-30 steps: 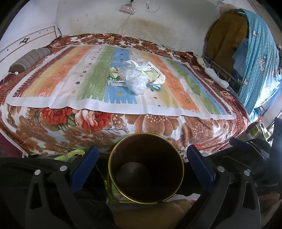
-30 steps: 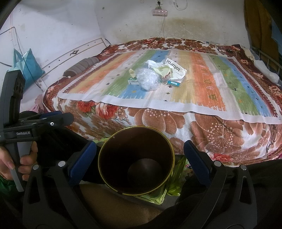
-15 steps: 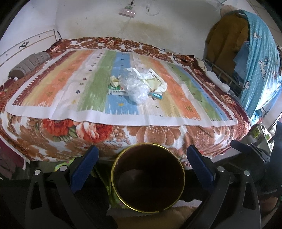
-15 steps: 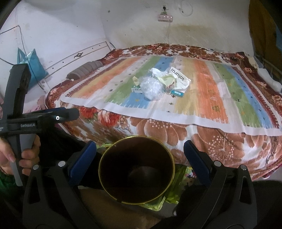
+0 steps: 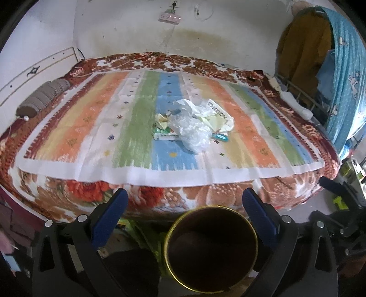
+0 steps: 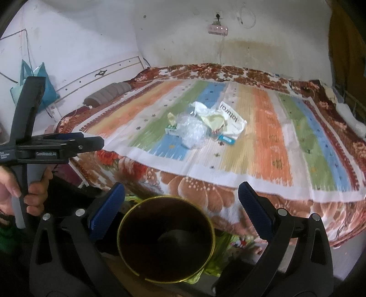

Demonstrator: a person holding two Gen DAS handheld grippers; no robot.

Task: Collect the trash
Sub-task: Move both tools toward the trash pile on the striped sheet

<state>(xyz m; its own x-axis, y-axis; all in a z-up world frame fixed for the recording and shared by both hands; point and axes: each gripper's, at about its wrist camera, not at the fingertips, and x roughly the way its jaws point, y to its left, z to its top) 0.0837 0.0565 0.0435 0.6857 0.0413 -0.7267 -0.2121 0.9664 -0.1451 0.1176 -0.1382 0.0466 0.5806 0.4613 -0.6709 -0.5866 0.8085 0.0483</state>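
Observation:
A pile of trash lies mid-bed: a crumpled clear plastic bag (image 5: 191, 129) (image 6: 191, 133), a white "natural" packet (image 5: 218, 109) (image 6: 232, 116), a small green-white box (image 5: 163, 133) (image 6: 171, 130) and a small blue wrapper (image 5: 220, 136) (image 6: 226, 139). A dark round bin with a gold rim (image 5: 211, 247) (image 6: 165, 238) stands on the floor before the bed. My left gripper (image 5: 185, 210) is open and empty above the bin. My right gripper (image 6: 180, 205) is open and empty too. The left gripper also shows in the right wrist view (image 6: 91, 144).
The bed carries a striped mat (image 5: 96, 128) over a floral blanket (image 5: 80, 189). A grey bolster (image 5: 43, 98) lies at the left headboard. Clothes hang on a rack (image 5: 338, 68) at the right. A power strip (image 5: 170, 17) is on the back wall.
Both grippers have risen and moved forward toward the bed. The bin now sits lower in both views and the trash pile looks nearer. Jaws stay open.

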